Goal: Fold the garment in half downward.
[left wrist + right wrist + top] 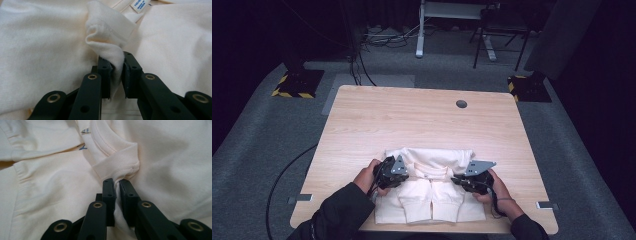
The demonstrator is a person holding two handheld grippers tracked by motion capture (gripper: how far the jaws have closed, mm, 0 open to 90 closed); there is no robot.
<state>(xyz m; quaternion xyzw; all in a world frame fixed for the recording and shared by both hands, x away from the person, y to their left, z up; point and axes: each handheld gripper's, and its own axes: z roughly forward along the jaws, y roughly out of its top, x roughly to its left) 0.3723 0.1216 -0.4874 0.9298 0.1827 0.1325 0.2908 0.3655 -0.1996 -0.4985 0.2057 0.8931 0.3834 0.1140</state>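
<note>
Left tool (117, 72) was clamped on the cream sweatshirt (432, 192) by its collar label (139, 5); right tool (117, 192) pinched the collar's other side. Sweatshirt lay folded at the worktop's (412, 115) near edge.

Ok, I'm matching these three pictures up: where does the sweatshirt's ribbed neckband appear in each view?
High view: the neckband sits low in the middle, between the left gripper and right gripper.
Left gripper view: a bunched piece of it rises above the jaws, which pinch the cloth.
Right gripper view: it curves from top centre down to the pinching jaws.
Shared landmark: the neck label.
</note>
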